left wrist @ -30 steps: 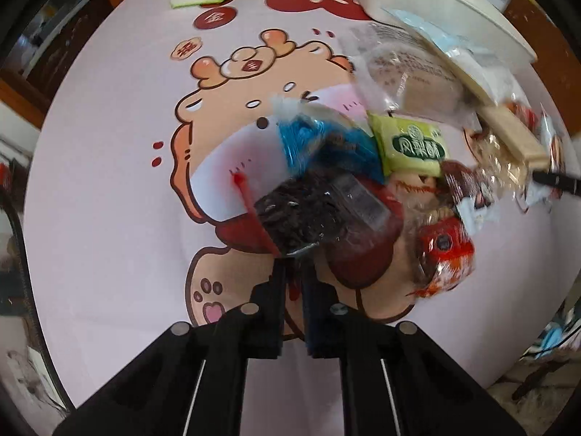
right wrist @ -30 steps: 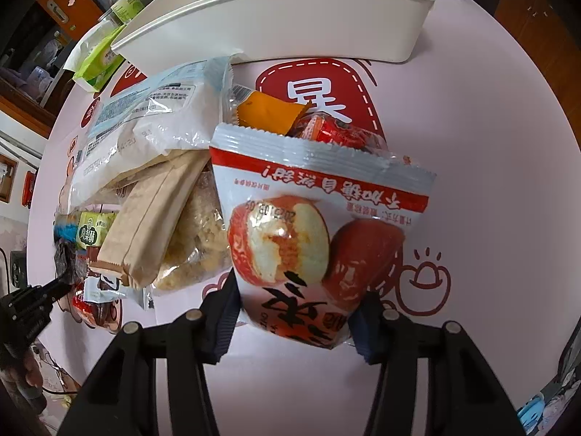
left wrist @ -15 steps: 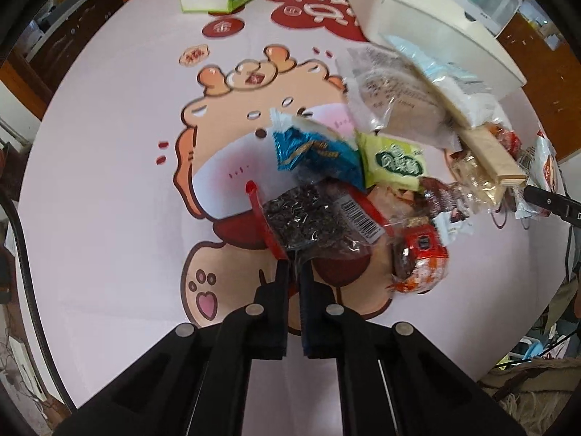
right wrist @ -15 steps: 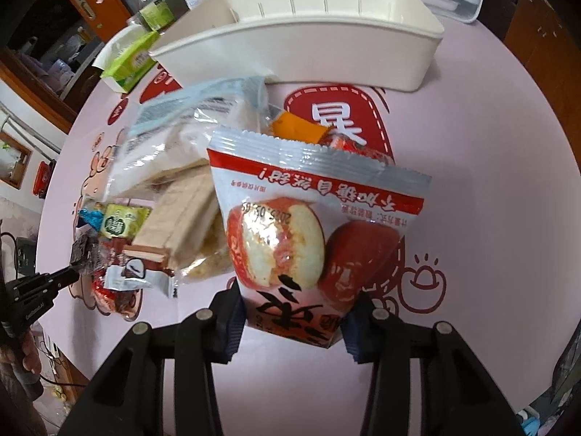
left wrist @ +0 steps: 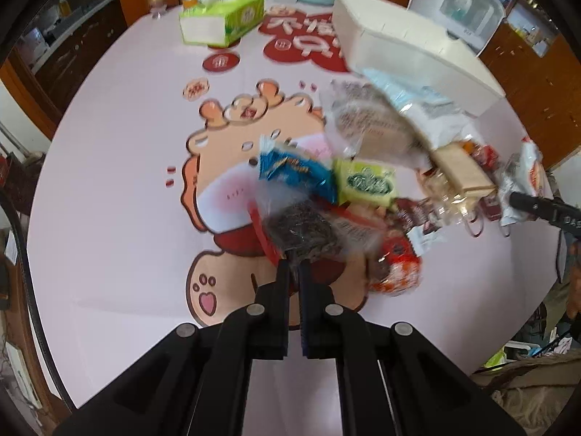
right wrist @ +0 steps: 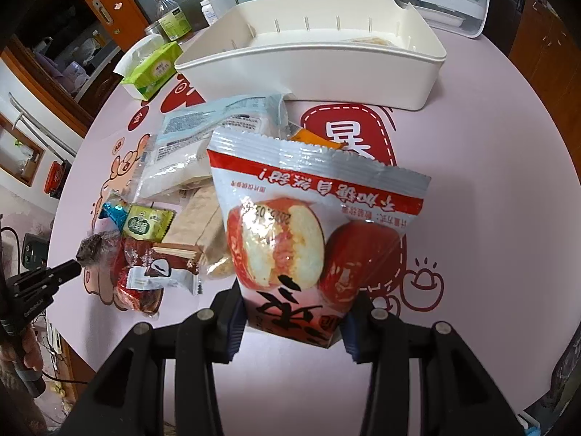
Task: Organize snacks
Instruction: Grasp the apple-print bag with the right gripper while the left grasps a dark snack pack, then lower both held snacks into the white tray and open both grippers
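Note:
My left gripper [left wrist: 294, 267] is shut on the lower edge of a clear bag of dark snack [left wrist: 301, 229] with a red strip, lifted just above the snack pile [left wrist: 366, 181]. The same gripper [right wrist: 78, 265] shows in the right wrist view at far left with the dark bag [right wrist: 92, 250]. My right gripper [right wrist: 290, 314] is shut on a red-and-silver bag with apple pictures [right wrist: 312, 239], held upright above the table. A white bin [right wrist: 308, 72] stands behind the pile, with a flat packet at its far right end. It is the white bin [left wrist: 417, 54] at the upper right in the left wrist view.
A green tissue box [left wrist: 221, 18] sits at the back left of the round pink table [left wrist: 109, 218]. Bottles [right wrist: 170, 18] and a white appliance [left wrist: 461, 3] stand at the far edge. Loose packets include a blue one [left wrist: 290, 170], a green one [left wrist: 366, 181] and a long wafer pack [left wrist: 461, 170].
Both grippers have risen with their bags, so the table looks farther away. The dark bag has come up off the pile. The bin's inside now shows in the right wrist view.

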`<state>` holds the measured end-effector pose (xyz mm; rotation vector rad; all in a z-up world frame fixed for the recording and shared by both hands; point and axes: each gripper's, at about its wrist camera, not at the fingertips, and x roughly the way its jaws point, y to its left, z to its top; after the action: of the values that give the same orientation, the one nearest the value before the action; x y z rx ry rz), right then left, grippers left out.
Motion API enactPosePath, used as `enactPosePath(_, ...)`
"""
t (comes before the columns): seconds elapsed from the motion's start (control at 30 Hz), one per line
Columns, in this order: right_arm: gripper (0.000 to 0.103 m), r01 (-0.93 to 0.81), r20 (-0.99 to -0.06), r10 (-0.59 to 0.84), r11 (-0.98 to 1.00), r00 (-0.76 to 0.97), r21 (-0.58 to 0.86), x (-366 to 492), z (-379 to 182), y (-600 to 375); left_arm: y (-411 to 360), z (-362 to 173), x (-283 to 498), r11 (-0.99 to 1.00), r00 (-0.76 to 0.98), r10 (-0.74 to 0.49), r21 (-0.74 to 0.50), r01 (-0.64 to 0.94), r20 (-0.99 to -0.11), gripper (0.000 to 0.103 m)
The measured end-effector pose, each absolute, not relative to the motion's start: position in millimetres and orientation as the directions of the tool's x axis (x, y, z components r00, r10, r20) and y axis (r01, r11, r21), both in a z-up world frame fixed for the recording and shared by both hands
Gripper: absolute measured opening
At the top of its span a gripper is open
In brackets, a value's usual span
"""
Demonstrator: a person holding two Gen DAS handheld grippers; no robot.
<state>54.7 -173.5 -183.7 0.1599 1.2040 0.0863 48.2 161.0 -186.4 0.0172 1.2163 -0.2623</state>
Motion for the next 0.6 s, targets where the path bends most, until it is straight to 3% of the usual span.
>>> enactPosePath(0.37,0.043,0.011,-0.907,0.168,0.982,0.387,0.186,52.1,-171.3,-174.2,143.6,-147.8,53.9,0.961,0.388,-0.23,-0.144,0.238,-0.893,0.001)
enactPosePath(0.6,0.043,0.019,-0.885,0.182,0.978,0.428,0.21,53.1,-152.7,-181.8,113.4,-91.7,71.0,0.941,0.468,-0.27,-0.126,0.316,-0.842,0.001)
